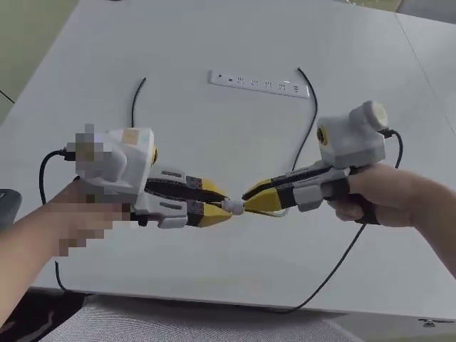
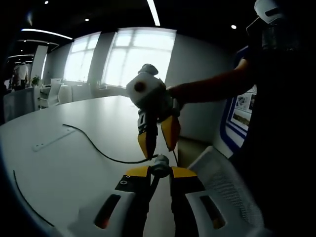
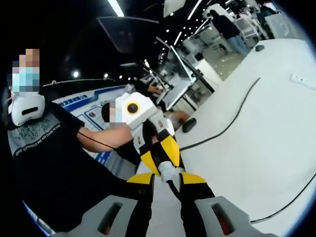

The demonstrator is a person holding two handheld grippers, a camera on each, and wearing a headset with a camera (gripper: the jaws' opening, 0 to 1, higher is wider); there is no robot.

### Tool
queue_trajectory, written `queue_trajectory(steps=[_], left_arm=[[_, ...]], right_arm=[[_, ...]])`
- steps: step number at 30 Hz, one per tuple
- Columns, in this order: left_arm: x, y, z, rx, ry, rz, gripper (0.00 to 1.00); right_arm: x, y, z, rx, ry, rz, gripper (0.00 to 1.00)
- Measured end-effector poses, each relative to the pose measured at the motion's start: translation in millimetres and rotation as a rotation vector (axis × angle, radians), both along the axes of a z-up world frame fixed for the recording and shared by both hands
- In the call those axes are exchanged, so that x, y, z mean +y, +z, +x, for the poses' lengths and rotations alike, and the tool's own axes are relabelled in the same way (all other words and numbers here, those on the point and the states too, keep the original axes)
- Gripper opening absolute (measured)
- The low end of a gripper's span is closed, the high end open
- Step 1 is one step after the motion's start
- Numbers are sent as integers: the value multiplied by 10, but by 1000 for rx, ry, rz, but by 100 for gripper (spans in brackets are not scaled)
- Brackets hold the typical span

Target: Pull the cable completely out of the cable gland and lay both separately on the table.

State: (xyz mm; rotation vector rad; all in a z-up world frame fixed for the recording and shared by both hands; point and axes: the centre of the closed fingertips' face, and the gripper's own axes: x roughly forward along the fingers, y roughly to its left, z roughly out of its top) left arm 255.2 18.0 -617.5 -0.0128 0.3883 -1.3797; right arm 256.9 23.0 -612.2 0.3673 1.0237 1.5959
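Cable gland: held in the air above the table, clamped in the closed tips of the left gripper. Its long axis is directed sideways toward the right gripper, met tip to tip. The cable is seen between the right jaws; whether it is clamped cannot be told. No lettering can be read.

White table, white power strip toward its far side, black cables trailing across it
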Motion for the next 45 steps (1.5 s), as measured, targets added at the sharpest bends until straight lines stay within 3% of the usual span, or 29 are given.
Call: queue_trajectory(steps=[2,10,15,20,22,24,25,28,30,32,33,36,40,42,43,45], left_arm=[[-1,7,8,-6,0,-2,15],[10,26,22,-26,-9,0,15],[18,2,23,-27,-13,11,15],[23,-16,24,-17,-11,13,15],[23,-17,25,-10,-9,11,15],[24,-14,28,-2,-6,7,15],[27,-16,34,9,-3,5,15],[31,-8,33,40,3,-7,15],[33,-18,25,71,10,-9,15],[31,-34,16,102,11,-12,15],[31,-45,12,102,8,-9,15],[42,-71,3,149,23,-21,15],[63,-40,13,151,38,-35,15],[67,-34,13,167,44,-38,15],[68,-35,13,165,44,-37,15],[65,-38,5,165,46,-33,15]], right_arm=[[22,-49,1,-14,7,-11,16],[37,-96,-65,67,36,-7,12],[52,-83,-67,89,39,11,9],[61,-85,-77,49,46,16,8],[61,-82,-77,11,49,14,8],[62,-84,-62,-49,45,7,8],[65,-80,-59,-111,51,4,7],[66,-64,-74,-221,64,-4,7],[70,-71,-92,-344,91,-17,7],[77,-86,-123,-433,114,-36,7],[75,-104,-132,-459,124,-54,7],[92,-119,-132,-616,163,-92,7],[105,-109,-99,-789,177,-133,7],[105,-111,-103,-834,172,-148,7],[96,-126,-86,-881,168,-160,7],[88,-144,-87,-924,161,-176,7]])
